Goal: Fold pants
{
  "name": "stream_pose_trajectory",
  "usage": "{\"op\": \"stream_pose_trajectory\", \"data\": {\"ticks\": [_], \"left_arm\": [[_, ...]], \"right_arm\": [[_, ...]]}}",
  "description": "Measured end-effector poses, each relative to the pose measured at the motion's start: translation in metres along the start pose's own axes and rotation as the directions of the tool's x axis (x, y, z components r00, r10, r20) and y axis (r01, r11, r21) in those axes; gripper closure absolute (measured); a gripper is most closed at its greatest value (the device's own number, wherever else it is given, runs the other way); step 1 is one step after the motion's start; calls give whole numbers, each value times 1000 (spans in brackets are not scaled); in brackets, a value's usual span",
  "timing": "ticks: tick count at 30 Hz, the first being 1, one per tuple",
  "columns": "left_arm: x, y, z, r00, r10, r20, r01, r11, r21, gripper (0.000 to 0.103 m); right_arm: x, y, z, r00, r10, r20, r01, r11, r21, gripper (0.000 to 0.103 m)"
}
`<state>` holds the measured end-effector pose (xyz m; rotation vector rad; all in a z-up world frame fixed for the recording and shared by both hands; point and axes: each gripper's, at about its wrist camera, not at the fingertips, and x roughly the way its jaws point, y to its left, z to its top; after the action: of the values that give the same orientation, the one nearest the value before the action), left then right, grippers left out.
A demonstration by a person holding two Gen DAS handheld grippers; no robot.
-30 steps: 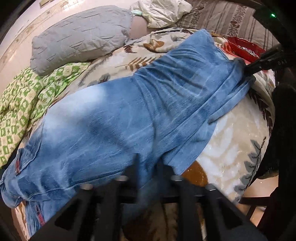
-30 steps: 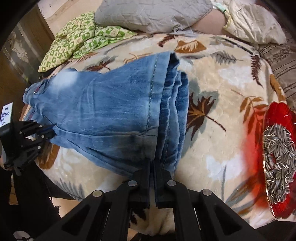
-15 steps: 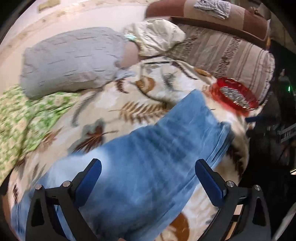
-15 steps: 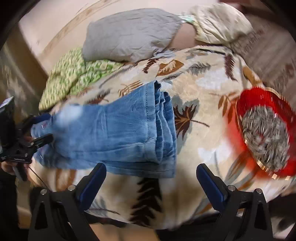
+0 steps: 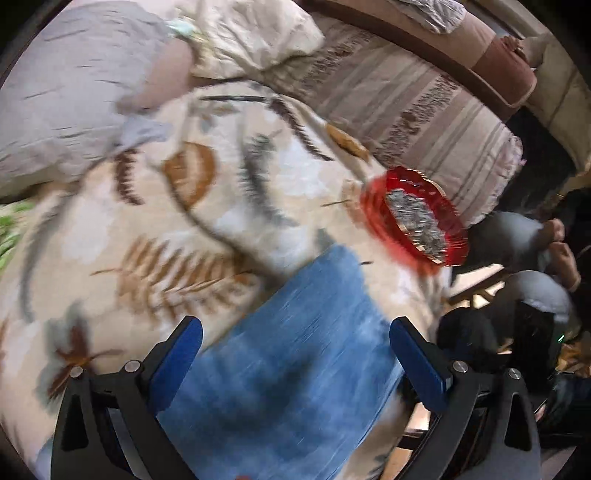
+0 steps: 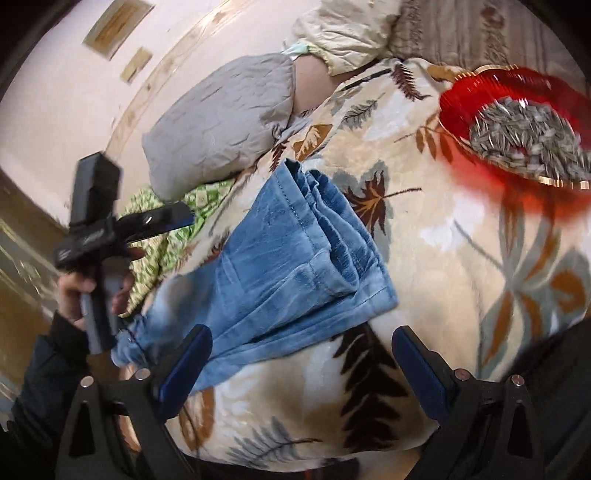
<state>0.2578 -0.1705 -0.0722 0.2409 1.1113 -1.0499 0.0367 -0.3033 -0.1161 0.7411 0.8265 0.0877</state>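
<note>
Jeans, one folded pair, lie on one blanket; both tools gape, holding nothing.

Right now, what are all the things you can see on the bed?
jeans: one pair, blue, folded on the blanket's near side
blanket: one, cream with brown and grey leaves, covering the bed
plate: one, red, on the blanket right of the jeans
sunflower seeds: a heap, grey striped, on the plate
pillow: one, grey, at the far end by the wall
quilt: one, green and white pattern, left of the jeans
cream bedding: one bundle, beside the pillow
striped cushion: one, brown and beige, behind the plate
left gripper: open, over the jeans
right gripper: open, holding nothing
</note>
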Motion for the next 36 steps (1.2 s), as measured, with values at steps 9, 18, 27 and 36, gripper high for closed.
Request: {"op": "stream_pose_trajectory", "data": {"ticks": [9, 18, 27, 36], "left_arm": [[72, -23, 31, 982, -42, -186, 65, 991, 119, 2], [98, -21, 29, 960, -41, -278, 74, 991, 111, 57], [77, -26, 18, 977, -11, -213, 30, 996, 86, 93], [2, -32, 41, 998, -29, 50, 28, 999, 32, 94]], "right_arm": [[32, -13, -5, 1000, 16, 5, -16, 989, 144, 5], [47, -11, 0, 994, -47, 100, 31, 988, 153, 33], [48, -1, 3, 989, -56, 135, 49, 997, 52, 92], [14, 49, 29, 958, -12, 285, 75, 975, -210, 93]]}}
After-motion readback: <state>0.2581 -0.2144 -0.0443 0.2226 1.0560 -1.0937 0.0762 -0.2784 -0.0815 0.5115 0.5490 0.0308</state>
